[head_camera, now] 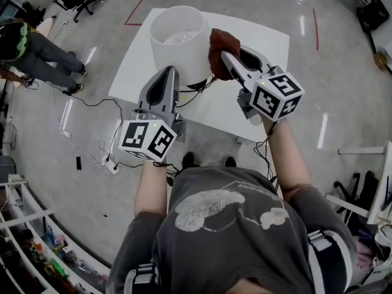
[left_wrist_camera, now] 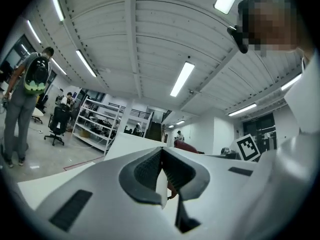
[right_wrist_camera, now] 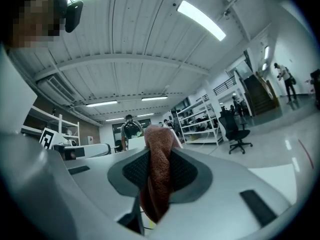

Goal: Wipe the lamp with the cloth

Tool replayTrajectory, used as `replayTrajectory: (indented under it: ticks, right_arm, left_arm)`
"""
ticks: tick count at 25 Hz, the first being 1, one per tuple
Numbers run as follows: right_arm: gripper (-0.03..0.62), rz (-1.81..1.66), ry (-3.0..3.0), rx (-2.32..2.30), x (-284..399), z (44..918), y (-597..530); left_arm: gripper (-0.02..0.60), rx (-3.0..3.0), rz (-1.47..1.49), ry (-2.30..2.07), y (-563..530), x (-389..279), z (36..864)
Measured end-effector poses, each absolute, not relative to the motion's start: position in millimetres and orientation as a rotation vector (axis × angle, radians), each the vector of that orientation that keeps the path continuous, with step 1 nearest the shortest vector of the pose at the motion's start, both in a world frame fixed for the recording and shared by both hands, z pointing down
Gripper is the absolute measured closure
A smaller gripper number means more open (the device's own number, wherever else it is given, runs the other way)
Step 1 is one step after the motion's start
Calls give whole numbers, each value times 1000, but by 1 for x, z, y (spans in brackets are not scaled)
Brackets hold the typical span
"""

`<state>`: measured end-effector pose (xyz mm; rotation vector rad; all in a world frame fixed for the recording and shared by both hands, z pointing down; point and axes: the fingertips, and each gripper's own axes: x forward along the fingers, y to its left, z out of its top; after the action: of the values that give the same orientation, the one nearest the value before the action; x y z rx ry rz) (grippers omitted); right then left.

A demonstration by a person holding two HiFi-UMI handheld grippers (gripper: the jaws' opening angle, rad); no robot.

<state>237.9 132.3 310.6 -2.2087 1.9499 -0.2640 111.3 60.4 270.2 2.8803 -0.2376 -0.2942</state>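
Head view: lamp (head_camera: 177,38) stands toward far left corner of desk (head_camera: 263,48). Right gripper (head_camera: 225,59) fingers clamped on rust cloth (head_camera: 220,41); cloth touches right side of shade (head_camera: 168,57). Right gripper view: cloth (right_wrist_camera: 159,169) bunched between fingers, tail hanging below. Left gripper (head_camera: 169,73) at shade's near side; left gripper view shows fingers nearly together on thin white edge, likely shade rim. Judgement: shade light, thin, easily dented, lamp tips readily; steady at rim, wipe gently. Cloth soft, limp; hold mid-bunch.
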Motion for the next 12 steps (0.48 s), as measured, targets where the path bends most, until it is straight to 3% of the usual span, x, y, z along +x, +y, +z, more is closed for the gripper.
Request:
replayTrajectory:
  ticks: [12]
  right_arm:
    - [503, -341, 2113, -2096, 238, 323, 103]
  left_arm:
    - [574, 2854, -266, -386, 70, 119, 285]
